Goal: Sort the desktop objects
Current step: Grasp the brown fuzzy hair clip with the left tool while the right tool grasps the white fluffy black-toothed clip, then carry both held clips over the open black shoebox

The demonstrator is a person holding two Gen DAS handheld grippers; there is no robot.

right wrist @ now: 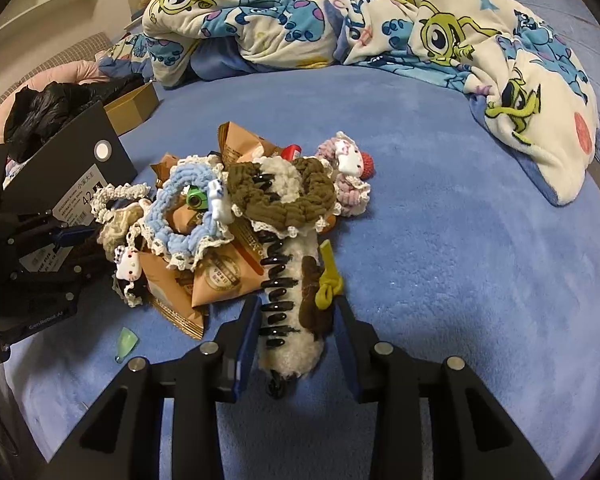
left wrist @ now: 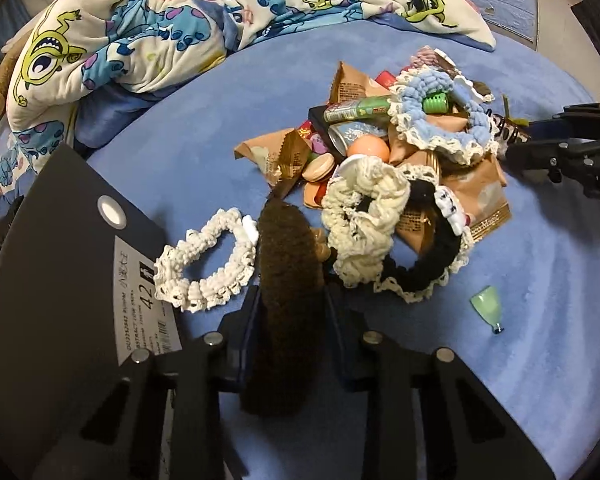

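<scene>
**A:** What sort of place is this?

**B:** A bedroom in a home. Everything lies on a bed (right wrist: 460, 200) covered with a soft blue fleece sheet.

**A:** What else shows that?

**B:** A rumpled cartoon-print quilt (right wrist: 340, 20), white with blue and green monsters, is bunched along the far edge of the bed. A black shoebox (left wrist: 59, 260) with a size label sits at the left edge, with a black plastic bag (right wrist: 51, 108) and a small cardboard box (right wrist: 135, 104) behind it. In the middle of the bed is a heap of personal things: crocheted hair scrunchies (left wrist: 440, 120), snack packets (right wrist: 219, 276) and small cosmetics.
</scene>
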